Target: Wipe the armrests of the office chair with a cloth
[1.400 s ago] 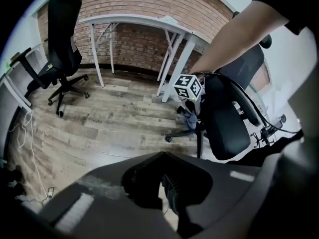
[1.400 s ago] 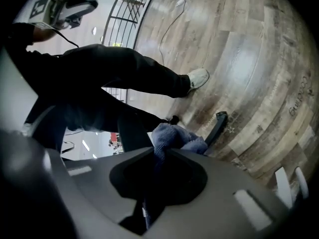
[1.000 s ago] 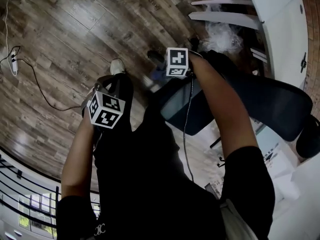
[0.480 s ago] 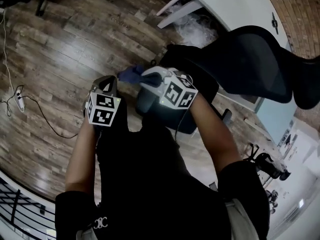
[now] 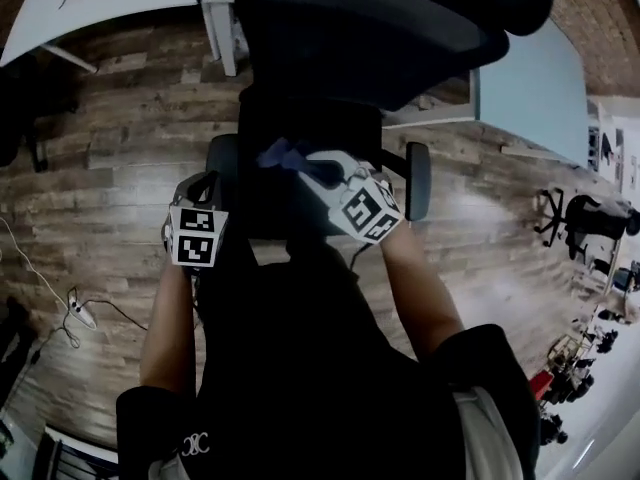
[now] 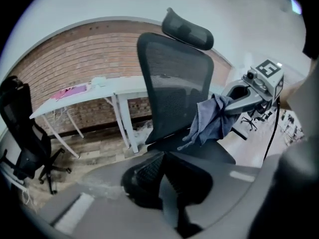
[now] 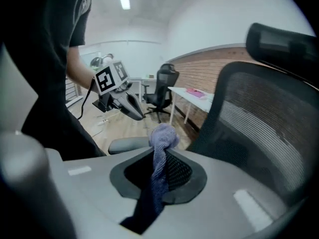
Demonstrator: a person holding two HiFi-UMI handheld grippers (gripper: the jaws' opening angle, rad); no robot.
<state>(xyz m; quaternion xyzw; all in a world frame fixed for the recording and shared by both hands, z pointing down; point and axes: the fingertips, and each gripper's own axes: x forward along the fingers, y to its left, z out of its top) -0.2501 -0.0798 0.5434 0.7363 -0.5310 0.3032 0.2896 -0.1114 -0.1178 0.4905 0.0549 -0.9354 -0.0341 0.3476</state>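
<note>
The headrest of the office chair is cut off at 12 o'clock of the head view, and the person's torso hides its seat front and base toward 6 o'clock. In the right gripper view, the lower end of the cloth vanishes into the dark inside the right gripper.

The person wears a black shirt with short sleeves and a small white mark. The left gripper and right gripper are grey. Each has a cube of black and white squares. A thin black cable hangs from the right one.
</note>
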